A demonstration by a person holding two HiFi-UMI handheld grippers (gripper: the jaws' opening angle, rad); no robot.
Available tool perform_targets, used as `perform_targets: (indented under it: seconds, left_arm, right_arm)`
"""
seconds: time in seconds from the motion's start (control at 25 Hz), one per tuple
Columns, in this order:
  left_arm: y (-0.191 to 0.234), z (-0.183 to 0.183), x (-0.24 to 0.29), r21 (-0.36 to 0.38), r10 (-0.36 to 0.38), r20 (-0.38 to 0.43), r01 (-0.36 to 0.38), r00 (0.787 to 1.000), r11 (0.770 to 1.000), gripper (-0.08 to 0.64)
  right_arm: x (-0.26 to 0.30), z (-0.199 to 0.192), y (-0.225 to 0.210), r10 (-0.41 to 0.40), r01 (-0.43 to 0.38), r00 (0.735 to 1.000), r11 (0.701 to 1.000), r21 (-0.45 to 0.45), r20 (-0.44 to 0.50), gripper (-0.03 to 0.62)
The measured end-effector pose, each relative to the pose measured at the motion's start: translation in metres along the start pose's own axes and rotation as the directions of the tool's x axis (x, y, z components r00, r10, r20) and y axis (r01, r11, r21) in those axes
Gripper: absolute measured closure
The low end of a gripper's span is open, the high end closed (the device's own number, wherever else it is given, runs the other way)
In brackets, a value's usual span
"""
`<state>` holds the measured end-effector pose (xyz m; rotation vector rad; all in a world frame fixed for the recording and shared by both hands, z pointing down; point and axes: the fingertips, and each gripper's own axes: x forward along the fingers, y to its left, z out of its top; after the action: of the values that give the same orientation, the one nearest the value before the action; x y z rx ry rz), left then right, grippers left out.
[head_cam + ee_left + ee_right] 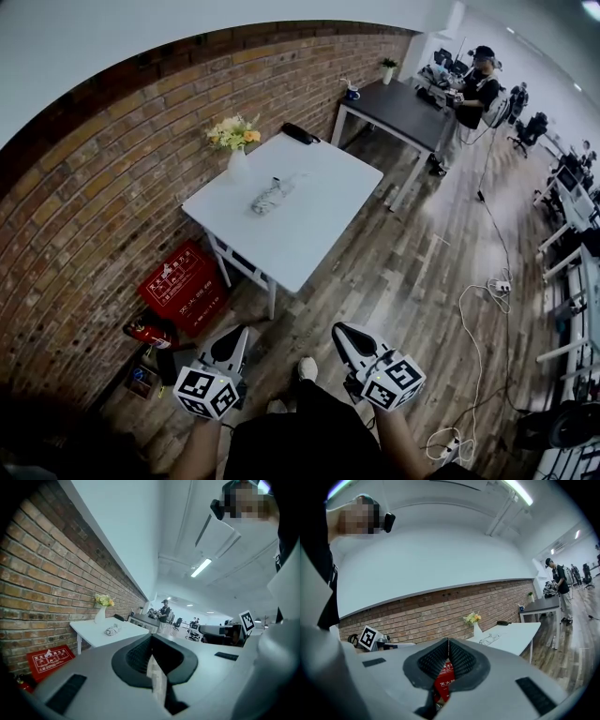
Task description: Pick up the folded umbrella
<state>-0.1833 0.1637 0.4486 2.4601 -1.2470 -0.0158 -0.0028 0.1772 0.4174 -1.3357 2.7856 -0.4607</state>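
The folded umbrella [270,197], a grey patterned bundle, lies near the middle of the white table [309,239] by the brick wall. It also shows small on the table in the left gripper view [111,630] and in the right gripper view [488,640]. Both grippers are held low in front of the person, well short of the table. The left gripper [242,332] [151,637] is shut with nothing in it. The right gripper [339,330] [448,641] has its tips together and is also empty.
A white vase of flowers [236,150] and a black object [300,133] stand on the table's far side. A red box [183,281] and a fire extinguisher [150,330] sit by the wall. Beyond are a dark desk [398,108], a person [473,89] and floor cables [478,319].
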Motion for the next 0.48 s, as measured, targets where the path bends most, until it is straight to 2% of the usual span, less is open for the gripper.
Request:
perform_targets:
  seconds: [0.24, 0.48]
  left_arm:
    - [0.013, -0.002, 0.018, 0.003, 0.019, -0.022, -0.019, 1.000, 1.000, 0.548]
    - [0.032, 0.012, 0.061, 0.007, 0.039, -0.029, -0.039, 0.999, 0.999, 0.548]
  right_arm:
    - [0.022, 0.001, -0.021, 0.011, -0.011, 1.000, 0.999, 0.052, 0.004, 0.571]
    - [0.056, 0.006, -0.057, 0.032, -0.031, 0.999, 0.999, 0.027, -0.031, 0.571]
